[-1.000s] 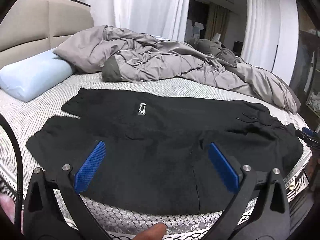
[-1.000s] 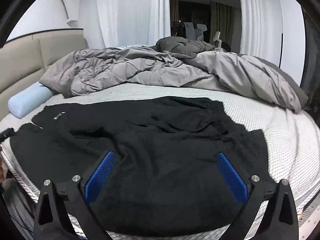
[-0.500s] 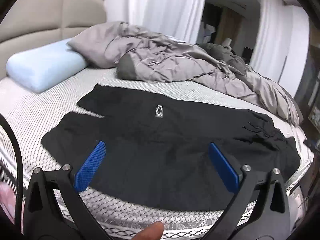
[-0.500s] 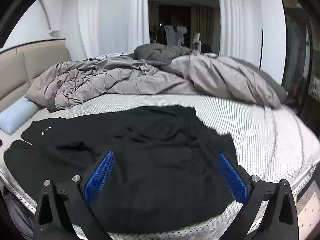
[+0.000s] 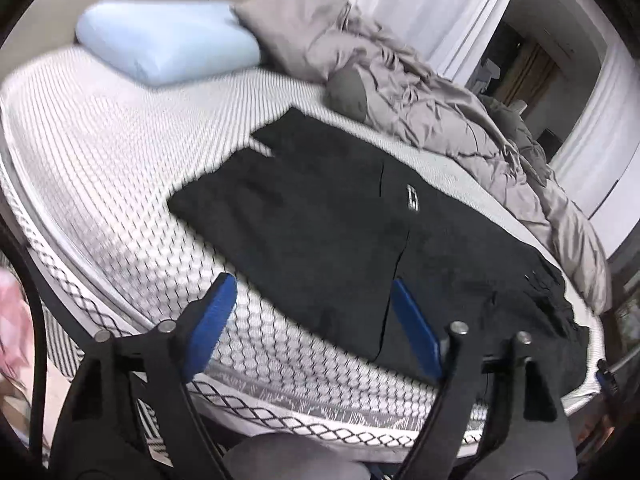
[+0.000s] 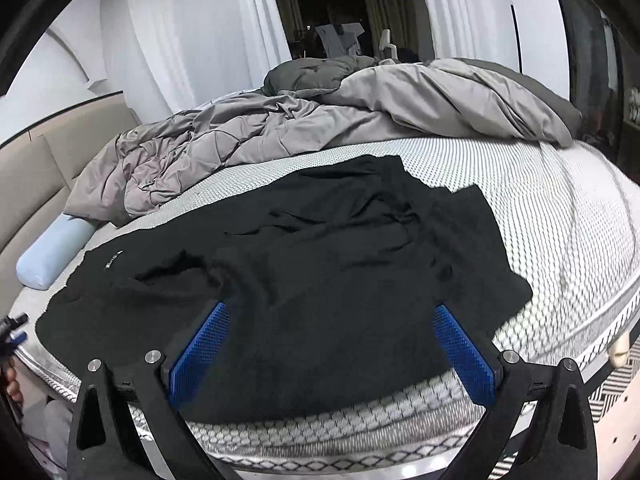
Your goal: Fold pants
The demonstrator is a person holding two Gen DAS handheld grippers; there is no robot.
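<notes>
Black pants (image 5: pixel 340 208) lie spread flat across the white patterned mattress (image 5: pixel 100 160), a small white label (image 5: pixel 412 202) on the cloth. In the left wrist view my left gripper (image 5: pixel 312 284) hovers over the near edge of the bed by the pants' left end. Its jaws are closing, and its blue pads (image 5: pixel 212 312) press on nothing. In the right wrist view the pants (image 6: pixel 320 260) look rumpled toward the right end. My right gripper (image 6: pixel 330 308) stands open just above their near edge, holding nothing.
A light blue pillow (image 5: pixel 160 44) lies at the head of the bed by the beige headboard. A crumpled grey duvet (image 6: pixel 320 120) is heaped along the far side. White curtains hang behind. The mattress edge (image 6: pixel 560 208) drops off on the near side.
The left gripper has swung left along the bed and rolled, and its jaws stand narrower. The right gripper has shifted slightly and stays open.
</notes>
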